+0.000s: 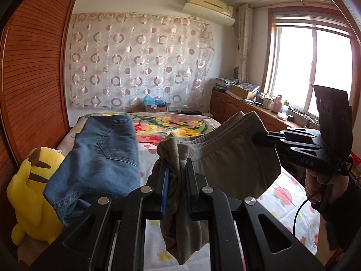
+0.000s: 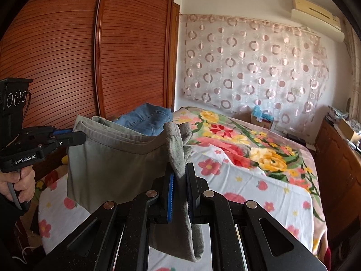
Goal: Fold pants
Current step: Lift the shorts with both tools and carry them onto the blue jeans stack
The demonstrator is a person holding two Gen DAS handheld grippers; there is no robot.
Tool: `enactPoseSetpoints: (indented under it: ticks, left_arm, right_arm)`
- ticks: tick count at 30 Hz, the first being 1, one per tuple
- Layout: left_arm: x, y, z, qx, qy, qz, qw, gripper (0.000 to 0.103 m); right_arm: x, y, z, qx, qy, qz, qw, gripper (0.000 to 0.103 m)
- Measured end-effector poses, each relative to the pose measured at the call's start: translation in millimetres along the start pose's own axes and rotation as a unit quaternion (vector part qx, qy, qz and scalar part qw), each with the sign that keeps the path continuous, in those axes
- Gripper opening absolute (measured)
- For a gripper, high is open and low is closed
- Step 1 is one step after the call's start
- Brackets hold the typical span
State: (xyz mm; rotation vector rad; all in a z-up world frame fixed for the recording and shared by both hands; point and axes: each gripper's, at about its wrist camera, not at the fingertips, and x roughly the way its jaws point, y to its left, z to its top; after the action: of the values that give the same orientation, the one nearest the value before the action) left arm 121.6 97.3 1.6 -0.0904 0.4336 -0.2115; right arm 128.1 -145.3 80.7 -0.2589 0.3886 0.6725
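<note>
Olive-grey pants [image 1: 234,167] hang in the air above the bed, stretched between my two grippers. My left gripper [image 1: 177,164] is shut on one bunched corner of the pants, and fabric hangs down between its fingers. My right gripper [image 2: 180,171] is shut on the other corner of the pants [image 2: 117,158]. The right gripper also shows in the left wrist view [image 1: 259,139], and the left gripper shows in the right wrist view [image 2: 76,136], each clamped on the waistband edge. The pants look doubled over, with several layers at the top edge.
Blue jeans [image 1: 101,158] lie folded on the bed's left side, next to a yellow plush toy [image 1: 31,192]. The bed [image 2: 259,180] has a floral cover. A wooden wardrobe [image 2: 90,56] stands to the left, a low cabinet [image 1: 248,110] under the window.
</note>
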Motion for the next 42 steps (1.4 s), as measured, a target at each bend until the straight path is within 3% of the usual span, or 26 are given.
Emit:
enactPoseSetpoints:
  ticks: [19, 42]
  left_arm:
    - [21, 55, 42, 0.003, -0.009, 0.066, 0.9978, 0.013]
    - [30, 106, 24, -0.058, -0.006, 0.134, 0.9893, 0.013]
  right_arm:
    - [80, -15, 51, -0.049, -0.007, 0.019, 0.999, 0.010]
    - [190, -10, 88, -0.114, -0.001, 0.058, 0.992, 0.010]
